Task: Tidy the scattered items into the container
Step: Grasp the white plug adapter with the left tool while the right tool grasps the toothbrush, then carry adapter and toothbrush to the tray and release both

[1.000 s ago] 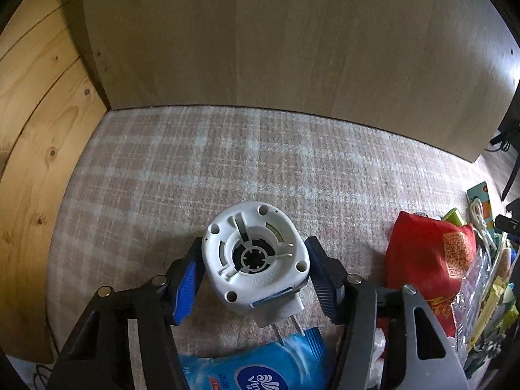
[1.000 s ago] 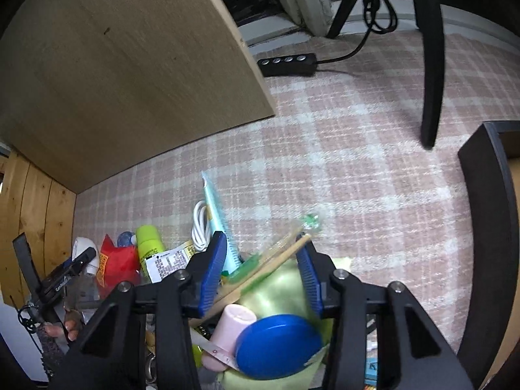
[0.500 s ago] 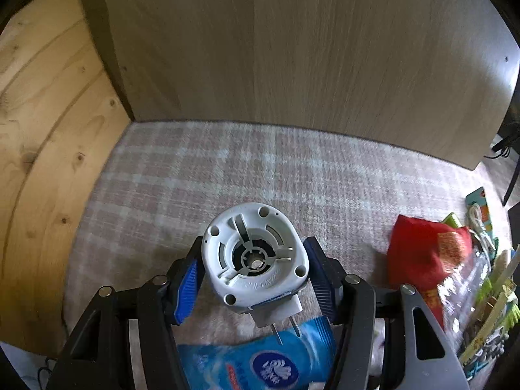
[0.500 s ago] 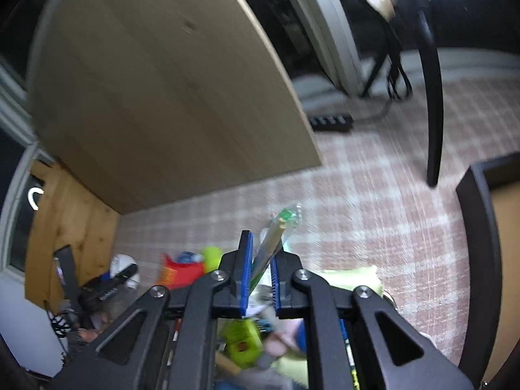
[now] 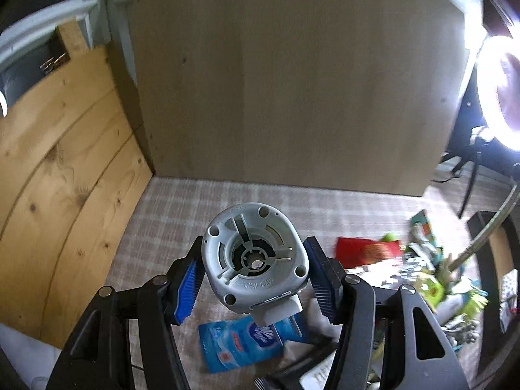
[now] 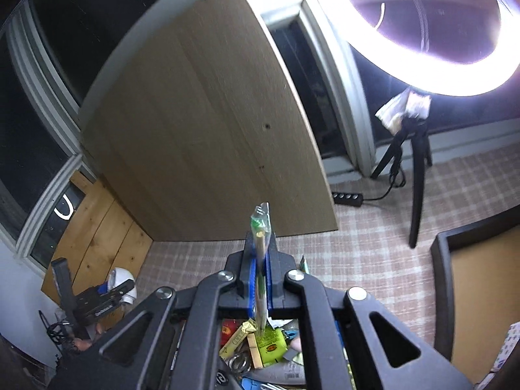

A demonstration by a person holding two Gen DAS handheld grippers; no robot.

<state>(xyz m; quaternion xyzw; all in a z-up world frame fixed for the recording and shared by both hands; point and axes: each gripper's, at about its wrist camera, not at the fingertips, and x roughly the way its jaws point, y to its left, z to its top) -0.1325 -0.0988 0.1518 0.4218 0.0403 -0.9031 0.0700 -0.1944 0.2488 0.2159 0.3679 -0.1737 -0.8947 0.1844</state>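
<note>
Item count across the left and right wrist views.
Two hand-held grippers are visible: the left hand-held gripper (image 5: 256,284) and the right hand-held gripper (image 6: 259,260). One white plug-in device (image 5: 255,258) with two metal prongs sits between the left pads. One wrapped toothbrush (image 6: 261,227) stands between the right pads. One blue wet-wipe pack (image 5: 242,344) lies on the checked carpet (image 5: 182,208). One red packet (image 5: 367,250) lies at the edge of the pile. One ring light (image 6: 432,29) on one tripod (image 6: 412,162) is present. One power strip (image 6: 347,199) shows four sockets. One wooden panel (image 6: 201,130) stands upright. The remaining small items in the pile are too blurred to count.
</note>
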